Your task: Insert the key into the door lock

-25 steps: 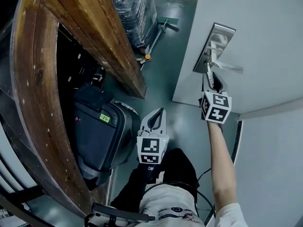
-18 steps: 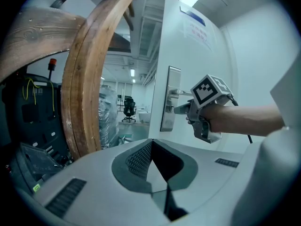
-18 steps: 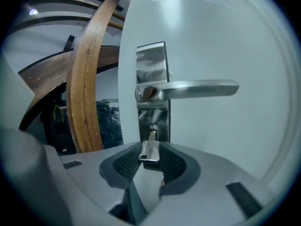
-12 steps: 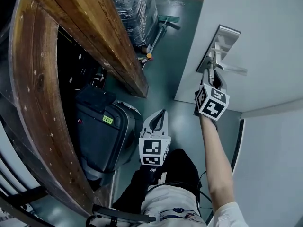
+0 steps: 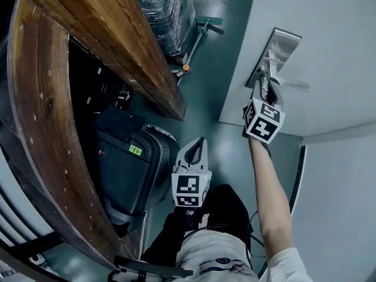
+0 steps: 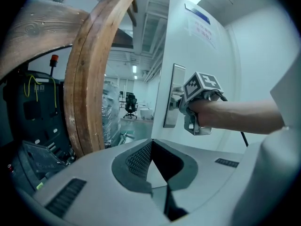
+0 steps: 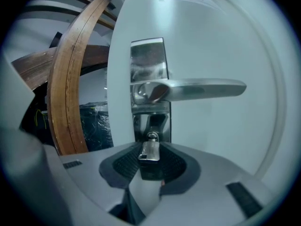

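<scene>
The white door (image 5: 335,46) stands at the right, with a steel lock plate (image 5: 277,50) and lever handle (image 7: 202,89). My right gripper (image 5: 263,94) is at the plate just below the lever, shut on a small silver key (image 7: 149,151). The key's tip points into the keyhole (image 7: 152,136) and appears to touch it; how deep it sits I cannot tell. The left gripper view shows the right gripper (image 6: 178,103) against the lock plate (image 6: 170,117). My left gripper (image 5: 194,150) hangs lower, away from the door, open with nothing between its pads (image 6: 139,158).
A big curved wooden frame (image 5: 64,116) fills the left side. Under it sits a dark machine case (image 5: 126,169). A plastic-wrapped pallet (image 5: 167,10) and a long-handled tool (image 5: 197,37) lie farther off on the green floor (image 5: 211,81). The person's legs (image 5: 200,234) are below.
My right gripper has crept a little closer to the lock plate and rolled slightly with the key in it. The left gripper has stayed put.
</scene>
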A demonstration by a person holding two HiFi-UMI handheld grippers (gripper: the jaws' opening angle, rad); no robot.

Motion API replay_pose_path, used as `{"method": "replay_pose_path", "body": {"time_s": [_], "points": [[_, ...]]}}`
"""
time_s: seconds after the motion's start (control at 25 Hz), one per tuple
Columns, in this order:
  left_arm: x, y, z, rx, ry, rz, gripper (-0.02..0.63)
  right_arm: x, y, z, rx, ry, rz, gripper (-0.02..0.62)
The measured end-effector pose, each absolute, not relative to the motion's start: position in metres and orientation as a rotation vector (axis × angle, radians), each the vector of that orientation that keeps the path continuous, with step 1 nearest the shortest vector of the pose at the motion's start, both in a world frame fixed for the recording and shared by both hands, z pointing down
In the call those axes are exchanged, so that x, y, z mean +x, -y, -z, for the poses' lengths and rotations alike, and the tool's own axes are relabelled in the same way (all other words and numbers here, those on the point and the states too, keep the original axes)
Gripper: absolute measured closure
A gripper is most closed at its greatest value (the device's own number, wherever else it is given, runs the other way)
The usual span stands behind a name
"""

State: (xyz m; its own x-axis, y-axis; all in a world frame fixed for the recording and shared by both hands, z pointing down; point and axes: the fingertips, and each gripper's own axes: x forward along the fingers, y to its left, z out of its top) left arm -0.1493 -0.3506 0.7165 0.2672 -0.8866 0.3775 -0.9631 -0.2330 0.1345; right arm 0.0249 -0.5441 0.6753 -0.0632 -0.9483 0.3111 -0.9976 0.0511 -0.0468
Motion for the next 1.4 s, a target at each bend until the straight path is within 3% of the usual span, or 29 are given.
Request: {"method": "replay_pose_path", "body": {"time_s": [0.12, 0.24, 0.52, 0.56, 0.64, 0.92, 1.4], "points": [[-0.149, 0.347, -0.714, 2.192, 1.686, -0.338, 0.601, 0.021, 0.544, -0.673, 1.963, 2.212, -0.371, 0.476], [-0.150, 0.343, -0.696, 2.180, 1.714, -0.349, 0.600, 0.019, 0.515, -0.671, 1.916, 2.300, -0.417, 0.422], [-0.120, 0.358, -0.584, 2.325, 1.698, -0.245, 0.601, 0.032, 0.399, -0.609, 1.862, 2.357, -0.447, 0.423], [-0.113, 0.362, -0.564, 2.347, 1.695, -0.210, 0.600, 0.036, 0.389, -0.588, 1.875, 2.364, -0.431, 0.436], [-0.100, 0.363, -0.528, 2.386, 1.687, -0.158, 0.601, 0.043, 0.372, -0.548, 1.903, 2.376, -0.398, 0.587], [-0.061, 0.349, -0.440, 2.488, 1.705, -0.056, 0.601, 0.045, 0.335, -0.444, 1.857, 2.479, -0.224, 0.589], [-0.049, 0.352, -0.386, 2.573, 1.750, 0.008, 0.601, 0.044, 0.339, -0.382, 1.873, 2.566, -0.079, 0.589]]}}
